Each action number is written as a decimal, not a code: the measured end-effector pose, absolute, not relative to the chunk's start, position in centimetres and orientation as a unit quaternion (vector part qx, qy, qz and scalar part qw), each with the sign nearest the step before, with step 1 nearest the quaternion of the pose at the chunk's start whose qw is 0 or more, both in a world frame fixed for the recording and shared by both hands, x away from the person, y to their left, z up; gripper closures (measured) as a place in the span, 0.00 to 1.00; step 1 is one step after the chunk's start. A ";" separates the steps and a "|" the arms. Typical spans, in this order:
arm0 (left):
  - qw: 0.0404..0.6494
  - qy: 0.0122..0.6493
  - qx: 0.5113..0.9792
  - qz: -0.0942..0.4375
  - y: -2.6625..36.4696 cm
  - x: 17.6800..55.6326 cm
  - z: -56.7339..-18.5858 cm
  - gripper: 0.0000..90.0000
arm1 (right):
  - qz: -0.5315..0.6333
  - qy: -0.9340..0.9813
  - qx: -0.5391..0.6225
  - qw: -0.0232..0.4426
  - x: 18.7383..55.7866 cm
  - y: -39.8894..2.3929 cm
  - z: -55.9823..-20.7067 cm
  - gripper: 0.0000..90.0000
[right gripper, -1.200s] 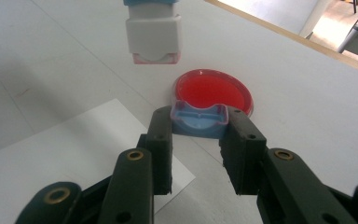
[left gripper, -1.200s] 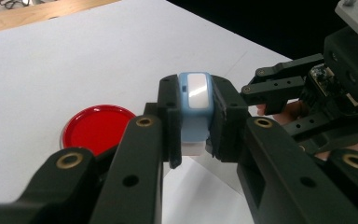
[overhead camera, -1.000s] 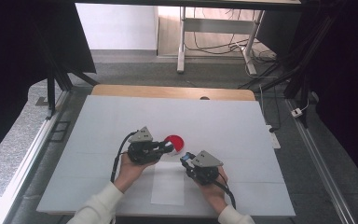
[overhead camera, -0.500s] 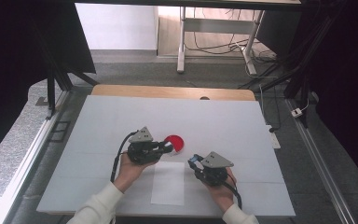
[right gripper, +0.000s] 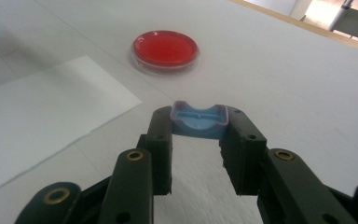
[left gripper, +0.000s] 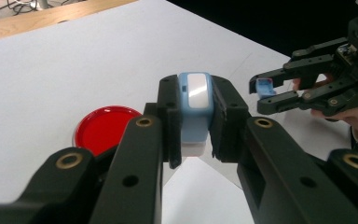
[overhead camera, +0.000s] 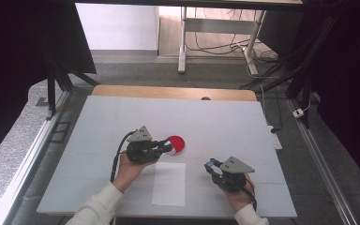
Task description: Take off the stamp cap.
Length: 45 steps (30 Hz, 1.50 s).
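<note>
A wide white surface (overhead camera: 122,122) carries a red-filled dish (overhead camera: 176,144) near its middle and a sheet of paper (overhead camera: 169,183) just nearer. The left gripper (left gripper: 195,123) clamps a light-blue case (left gripper: 195,109) upright beside the dish, while the right gripper (right gripper: 199,135), off to the right, pinches a small blue cap (right gripper: 199,120) — the two parts stand well apart. I judge the cap is freshly off — next, it wants setting down somewhere on the surface.
</note>
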<state>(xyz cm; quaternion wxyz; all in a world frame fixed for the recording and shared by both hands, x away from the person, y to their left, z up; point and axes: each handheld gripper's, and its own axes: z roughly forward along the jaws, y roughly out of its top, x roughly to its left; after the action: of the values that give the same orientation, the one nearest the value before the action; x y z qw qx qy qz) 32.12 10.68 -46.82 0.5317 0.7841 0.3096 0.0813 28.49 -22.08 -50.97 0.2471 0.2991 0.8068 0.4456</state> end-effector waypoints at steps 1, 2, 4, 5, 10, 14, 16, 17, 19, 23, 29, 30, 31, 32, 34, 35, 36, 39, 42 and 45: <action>0.532 0.309 0.784 0.081 10.7 32.1 -46.8 0.84 | 0.448 0.805 0.301 0.246 28.4 -22.4 -51.0 0.72; 0.532 0.309 0.784 0.082 10.7 32.1 -46.8 0.84 | 0.448 0.804 0.302 0.247 28.3 -22.8 -50.9 0.72; 0.531 0.309 0.785 0.084 10.7 32.1 -46.7 0.84 | 0.447 0.802 0.305 0.252 28.1 -23.5 -50.8 0.72; 0.529 0.309 0.786 0.086 10.7 32.1 -46.7 0.84 | 0.447 0.801 0.307 0.253 28.0 -23.9 -50.8 0.72; 0.529 0.309 0.785 0.092 10.8 32.1 -46.6 0.84 | 0.445 0.795 0.319 0.261 27.8 -25.8 -50.8 0.72; 0.531 0.310 0.783 0.094 11.1 32.2 -46.4 0.84 | 0.442 0.793 0.325 0.266 27.6 -26.8 -50.8 0.72; 0.532 0.312 0.782 0.095 11.2 32.2 -46.3 0.84 | 0.442 0.792 0.327 0.267 27.6 -27.0 -50.8 0.72; 0.531 0.312 0.782 0.096 11.2 32.2 -46.3 0.84 | 0.443 0.791 0.326 0.267 27.6 -27.1 -50.8 0.72; 0.531 0.313 0.782 0.096 11.3 32.2 -46.4 0.84 | 0.442 0.792 0.326 0.268 27.7 -27.1 -50.8 0.72; 0.527 0.310 0.785 0.103 11.3 32.2 -46.3 0.84 | 0.440 0.794 0.322 0.268 27.8 -26.9 -50.9 0.72; 0.523 0.309 0.787 0.109 11.4 32.2 -46.1 0.83 | 0.442 0.794 0.322 0.267 27.9 -26.8 -50.9 0.72; 0.522 0.308 0.787 0.113 11.4 32.2 -46.1 0.84 | 0.441 0.794 0.322 0.268 27.9 -26.9 -50.9 0.72; 0.520 0.308 0.788 0.116 11.4 32.2 -46.0 0.83 | 0.440 0.794 0.322 0.268 27.9 -26.9 -50.9 0.72; 0.520 0.308 0.788 0.116 11.5 32.2 -46.0 0.83 | 0.439 0.794 0.322 0.271 27.9 -26.9 -50.8 0.72; 0.520 0.308 0.788 0.115 11.5 32.3 -46.0 0.84 | 0.441 0.794 0.322 0.269 28.0 -26.9 -50.8 0.72; 0.520 0.309 0.788 0.115 11.6 32.3 -46.0 0.84 | 0.441 0.794 0.322 0.268 28.0 -26.9 -50.8 0.72; 0.519 0.310 0.788 0.115 11.6 32.4 -46.0 0.83 | 0.440 0.794 0.322 0.269 28.0 -26.9 -50.8 0.72; 0.517 0.311 0.789 0.115 11.6 32.5 -46.1 0.83 | 0.439 0.794 0.322 0.271 28.1 -27.0 -50.8 0.72; 0.514 0.310 0.791 0.116 11.5 32.7 -46.1 0.83 | 0.439 0.793 0.324 0.271 28.1 -27.0 -50.8 0.72; 0.511 0.308 0.794 0.118 11.4 32.7 -46.0 0.83 | 0.439 0.792 0.325 0.272 28.2 -27.0 -50.9 0.72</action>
<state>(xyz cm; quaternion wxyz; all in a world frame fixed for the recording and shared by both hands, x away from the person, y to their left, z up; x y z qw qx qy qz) 32.72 11.37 -45.99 0.5113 0.7937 0.3078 0.1176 28.15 -26.97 -50.87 0.2722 0.3250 0.7924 0.4387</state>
